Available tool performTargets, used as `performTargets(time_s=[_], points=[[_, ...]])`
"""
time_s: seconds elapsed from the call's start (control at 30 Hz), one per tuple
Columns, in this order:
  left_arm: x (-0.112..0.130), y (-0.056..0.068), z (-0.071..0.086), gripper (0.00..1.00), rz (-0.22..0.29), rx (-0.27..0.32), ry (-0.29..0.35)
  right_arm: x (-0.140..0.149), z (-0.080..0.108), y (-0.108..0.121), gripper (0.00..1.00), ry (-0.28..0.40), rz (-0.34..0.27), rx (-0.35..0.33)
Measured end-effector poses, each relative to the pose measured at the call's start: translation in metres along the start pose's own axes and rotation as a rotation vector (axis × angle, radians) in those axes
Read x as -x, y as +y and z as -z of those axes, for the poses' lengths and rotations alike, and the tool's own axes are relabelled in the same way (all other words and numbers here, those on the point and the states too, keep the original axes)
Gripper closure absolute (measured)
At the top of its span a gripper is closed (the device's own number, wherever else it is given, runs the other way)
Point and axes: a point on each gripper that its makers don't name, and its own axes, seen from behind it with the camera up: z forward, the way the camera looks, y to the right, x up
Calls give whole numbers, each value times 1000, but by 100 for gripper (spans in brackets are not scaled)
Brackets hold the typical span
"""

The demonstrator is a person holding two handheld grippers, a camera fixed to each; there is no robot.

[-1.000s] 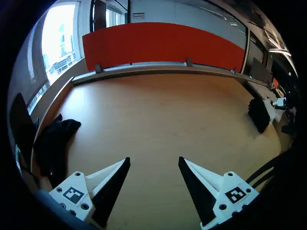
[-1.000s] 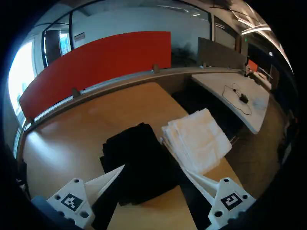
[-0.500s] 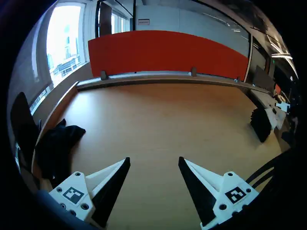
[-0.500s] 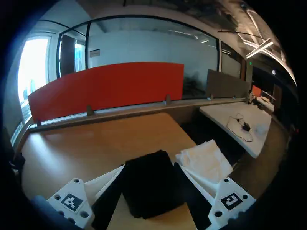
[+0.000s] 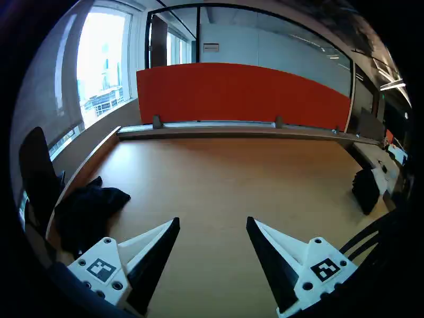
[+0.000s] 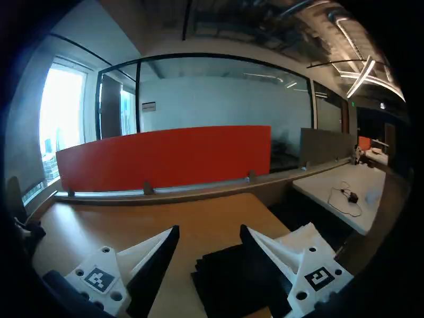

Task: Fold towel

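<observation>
**Between towels: both claws empty, next cloth waiting at the left edge**

Our left claw (image 5: 212,219) hangs over the near part of the bench (image 5: 228,169) with its fingers spread wide and nothing between them. Our right claw (image 6: 208,228) is also spread and empty. It is tipped up so that it looks along the bench toward the red divider (image 6: 164,156) at the far edge.

The folded black stack (image 6: 233,273) lies just under the right claw, at the bench's right edge. In the left gripper view the same stack (image 5: 365,189) sits well away at that edge. A crumpled black towel (image 5: 87,209) lies heaped at the left edge, near the front corner, with neither claw touching it.

We judge that one fold is finished and stacked, and that the step in hand is fetching the next piece. The middle of the bench is bare wood, so there is room to work.

The next move calls for bringing the left claw across to the heap, closing on a loose edge rather than the bulk, and dragging the towel to the middle. The right claw would then take a second corner to spread it flat.
</observation>
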Motion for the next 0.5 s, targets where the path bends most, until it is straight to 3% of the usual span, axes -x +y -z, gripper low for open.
performTargets(time_s=[0.5], points=[[-55,-13,5,7,60,-28,191,-46,9,-79,11,117,42,-133]])
